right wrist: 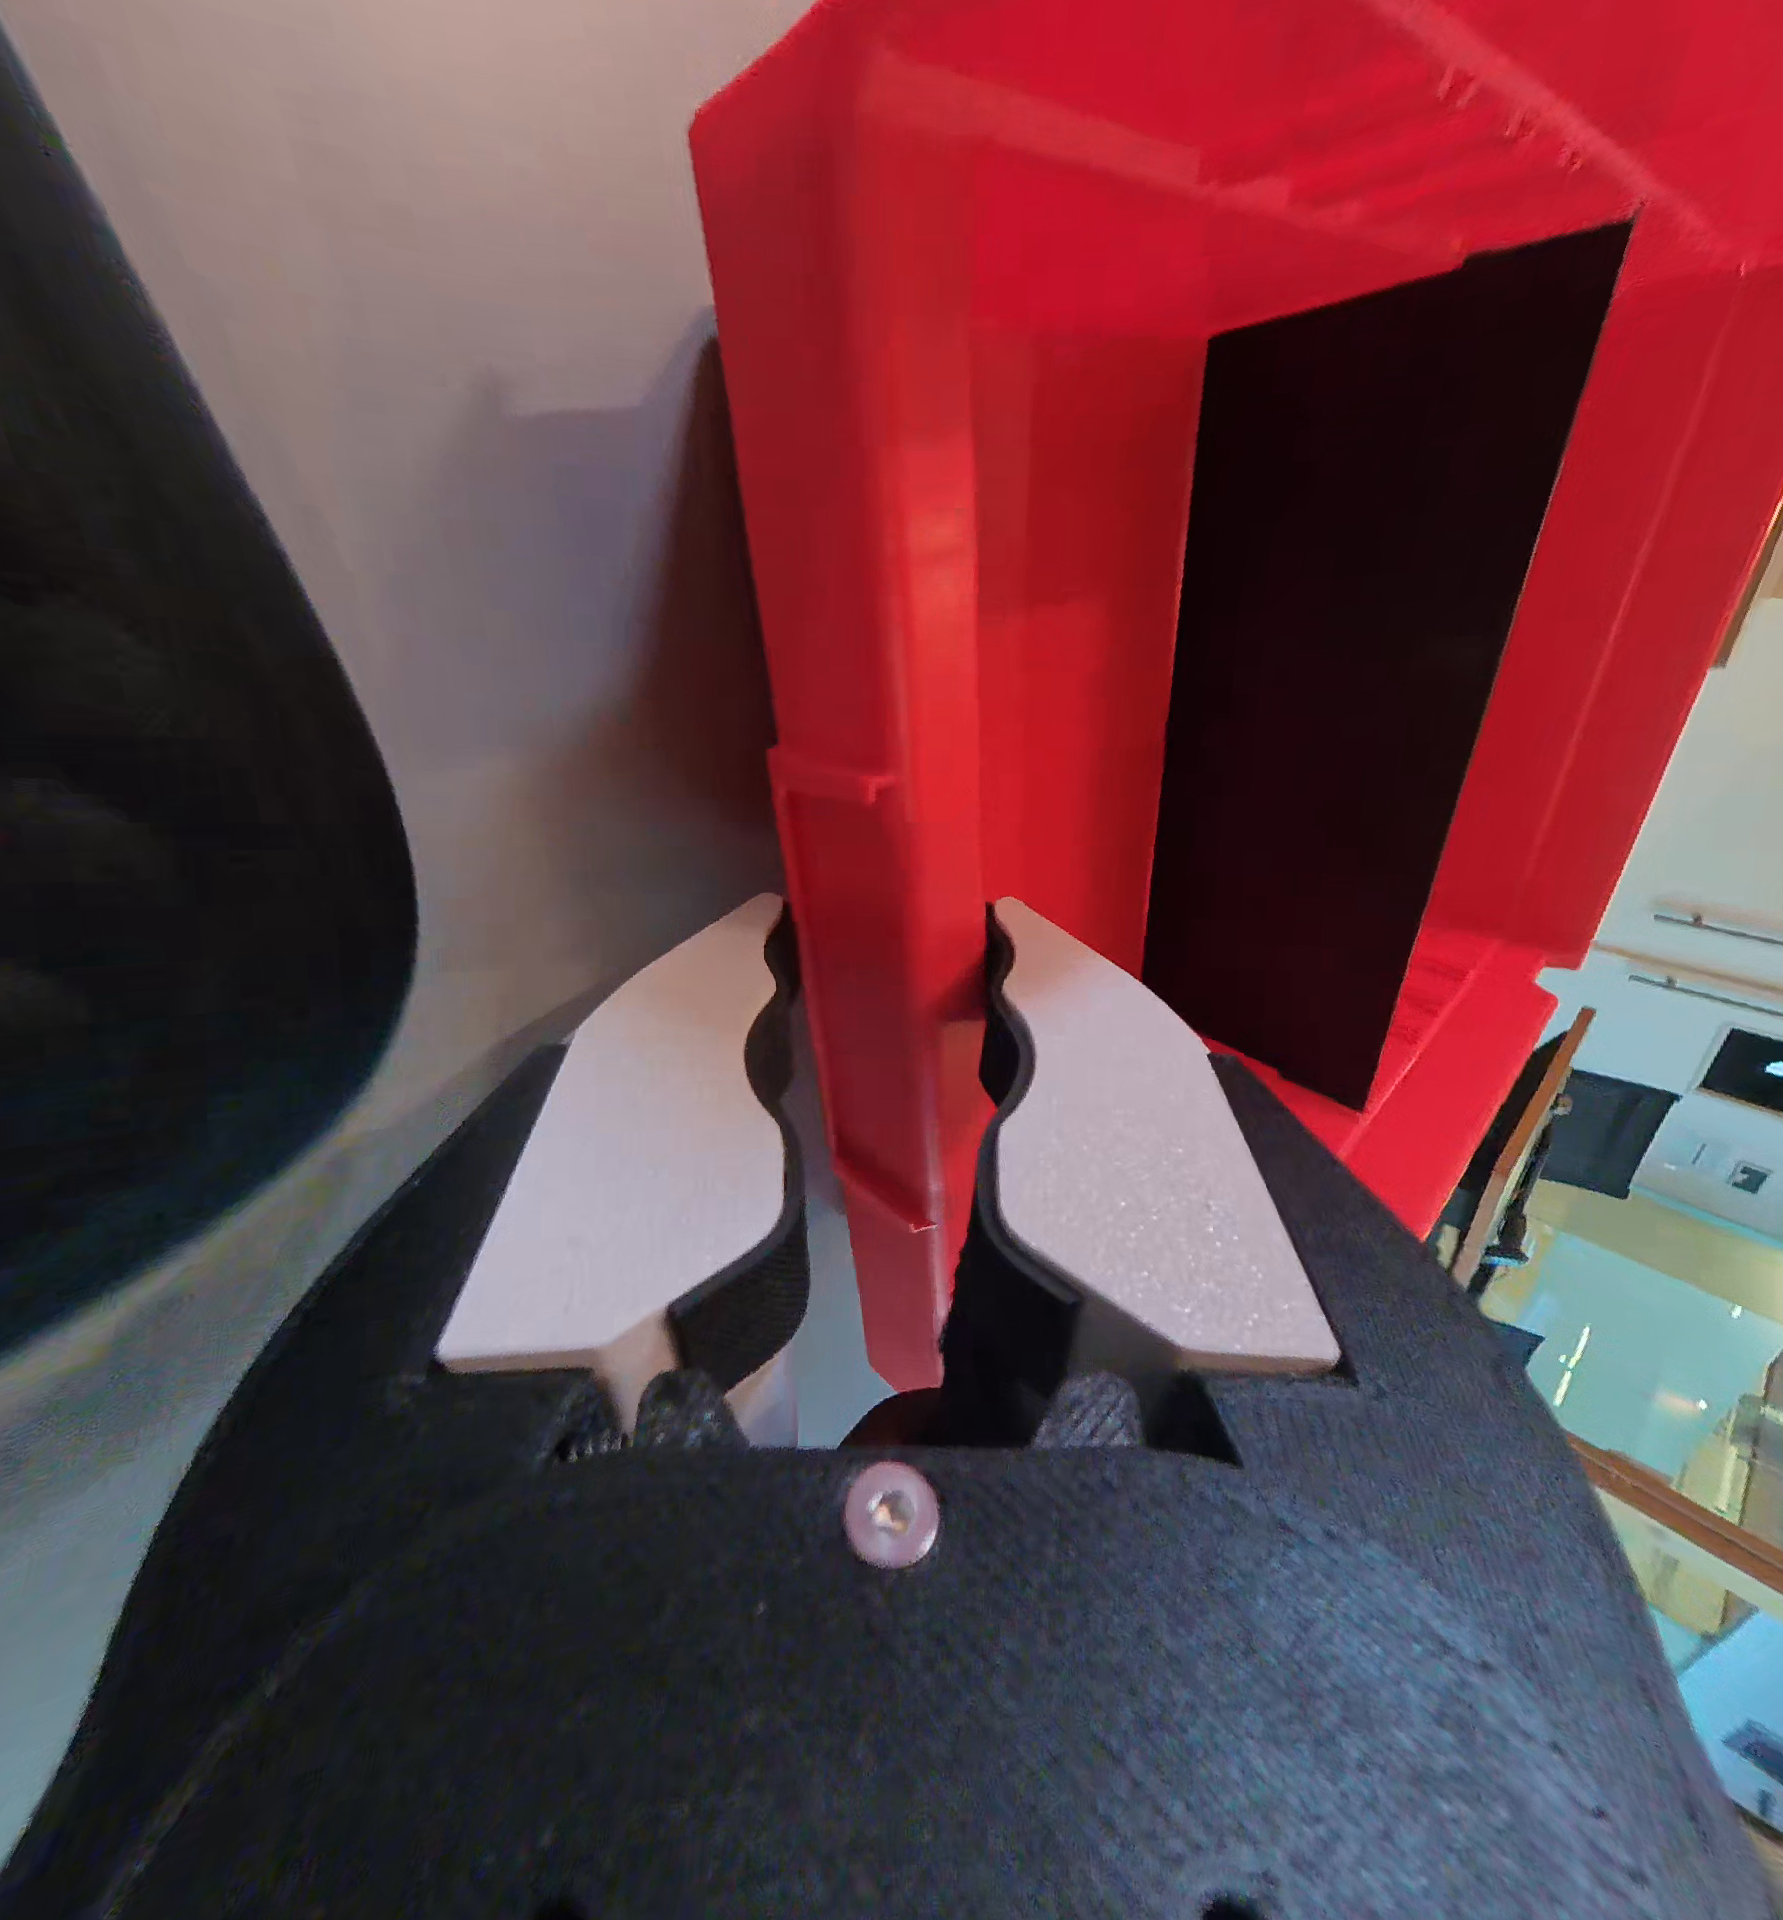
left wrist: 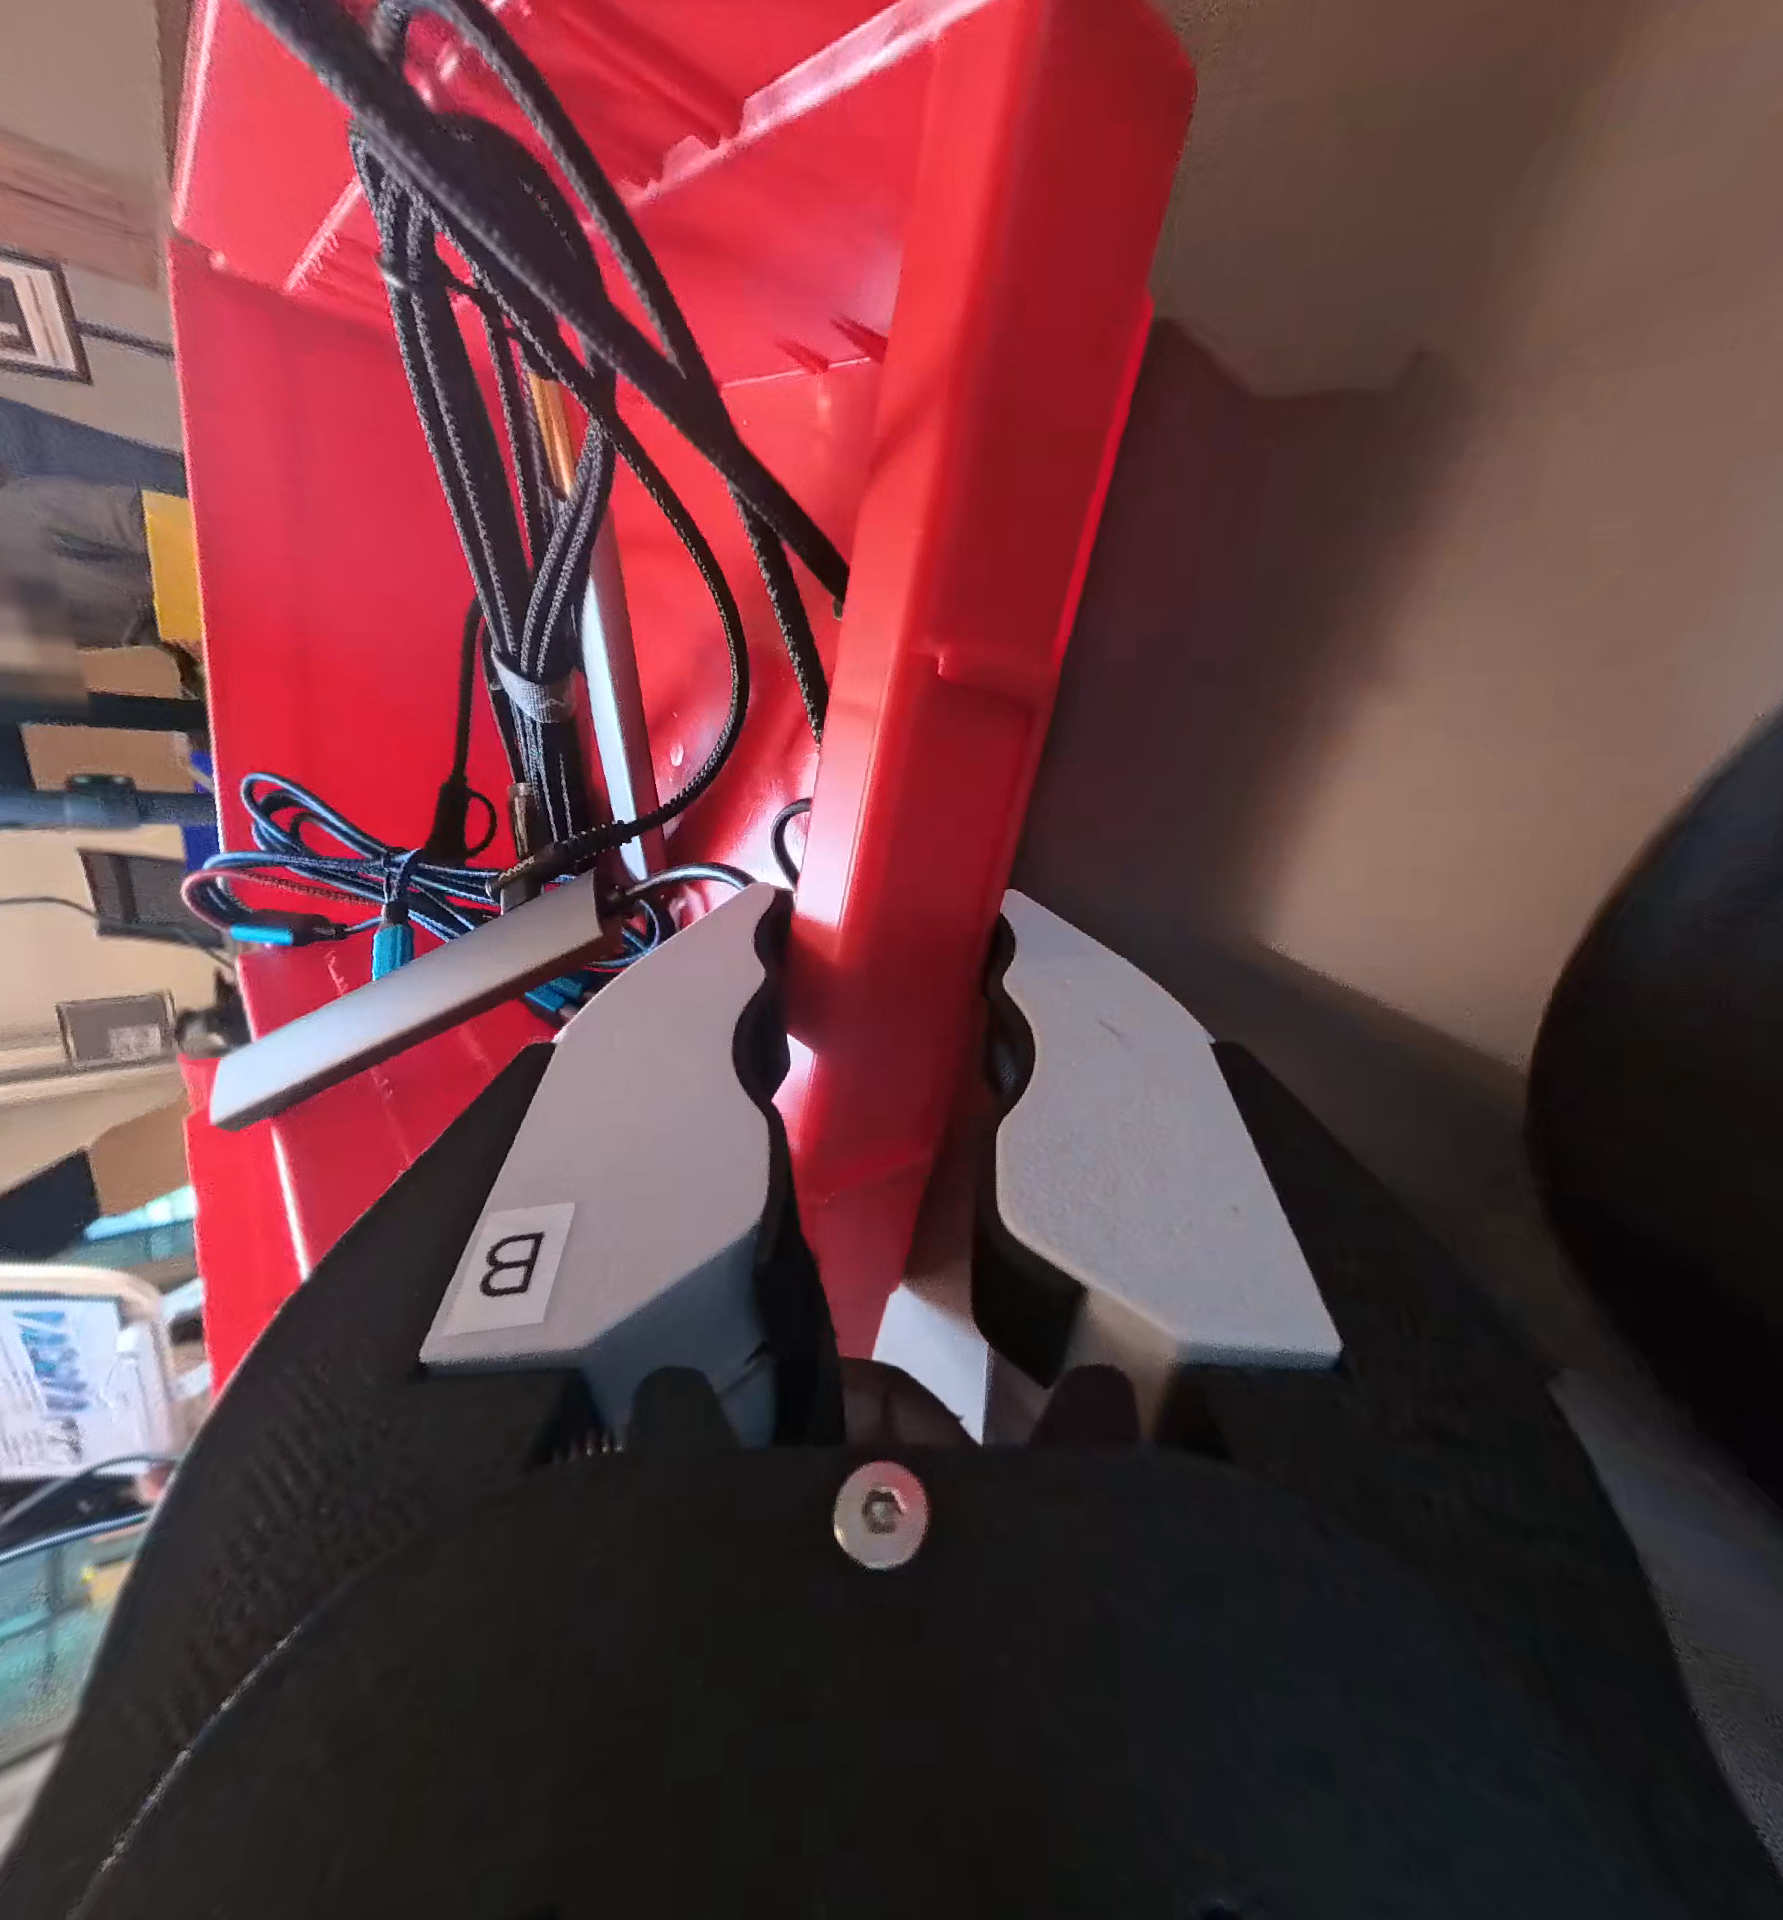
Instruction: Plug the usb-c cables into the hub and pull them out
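A red plastic bin is tipped on its side. My left gripper is shut on its rim. Inside the bin lie a silver hub, a bundle of black braided cables and blue cables; a black cable end sits at the hub's far end. A second silver bar lies under the black cables. In the right wrist view my right gripper is shut on another edge of the red bin, seen from outside. The hub and cables are hidden there.
A dark rounded object sits close to the bin and also shows in the right wrist view. A dark rectangular panel is on the bin's outer face. A beige surface lies behind; room clutter is at the left. One gripper's finger ends stand about 50 centimeters off the other's.
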Action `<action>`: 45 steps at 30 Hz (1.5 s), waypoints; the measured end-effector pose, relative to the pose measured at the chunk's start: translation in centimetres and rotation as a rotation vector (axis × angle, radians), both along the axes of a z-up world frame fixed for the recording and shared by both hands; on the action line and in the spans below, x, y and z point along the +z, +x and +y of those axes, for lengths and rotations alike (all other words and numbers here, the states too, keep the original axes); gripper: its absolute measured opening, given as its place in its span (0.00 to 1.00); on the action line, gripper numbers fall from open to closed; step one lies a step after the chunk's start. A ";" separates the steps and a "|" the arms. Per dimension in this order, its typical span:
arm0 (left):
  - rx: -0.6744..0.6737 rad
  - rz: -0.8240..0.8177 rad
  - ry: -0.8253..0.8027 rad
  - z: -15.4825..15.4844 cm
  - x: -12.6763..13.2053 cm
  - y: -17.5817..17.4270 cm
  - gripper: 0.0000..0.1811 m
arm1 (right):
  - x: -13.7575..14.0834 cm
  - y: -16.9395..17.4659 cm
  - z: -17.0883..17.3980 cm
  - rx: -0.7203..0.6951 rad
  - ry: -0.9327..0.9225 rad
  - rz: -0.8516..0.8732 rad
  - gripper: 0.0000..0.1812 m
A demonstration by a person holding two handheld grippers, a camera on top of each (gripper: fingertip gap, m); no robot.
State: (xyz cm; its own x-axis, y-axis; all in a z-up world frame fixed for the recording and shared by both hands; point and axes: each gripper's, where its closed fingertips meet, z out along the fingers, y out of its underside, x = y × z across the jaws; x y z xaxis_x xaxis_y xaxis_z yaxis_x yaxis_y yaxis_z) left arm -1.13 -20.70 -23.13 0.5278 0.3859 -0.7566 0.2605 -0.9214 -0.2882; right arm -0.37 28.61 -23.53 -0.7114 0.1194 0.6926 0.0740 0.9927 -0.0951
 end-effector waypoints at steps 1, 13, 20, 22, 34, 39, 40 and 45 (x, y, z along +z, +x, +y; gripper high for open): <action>-0.017 -0.001 -0.005 -0.9 0.0 0.5 0.19 | 0.0 0.2 0.9 0.011 0.011 0.004 0.18; -0.087 -0.032 -0.013 -9.2 0.0 6.3 0.20 | -0.1 2.9 11.1 -0.035 0.014 0.026 0.18; -0.032 -0.031 -0.016 -11.7 0.0 8.0 0.20 | 0.0 3.0 14.5 -0.070 0.020 0.074 0.18; -0.020 -0.033 -0.023 -11.7 0.0 8.5 0.20 | 0.0 3.0 15.7 -0.081 0.048 0.096 0.18; 0.025 -0.028 0.083 -12.3 0.2 10.6 0.27 | 0.0 3.8 17.6 -0.194 -0.030 0.047 0.31; 0.000 -0.077 0.392 -9.0 2.8 12.7 0.33 | 2.1 4.8 15.5 -0.288 -0.286 -0.088 0.43; 0.017 -0.059 0.498 -8.4 4.1 12.9 0.33 | 2.6 4.9 15.1 -0.298 -0.333 -0.104 0.44; 0.334 0.210 1.389 -8.0 14.0 10.3 0.32 | 7.1 4.1 12.3 -0.189 -0.572 0.032 0.40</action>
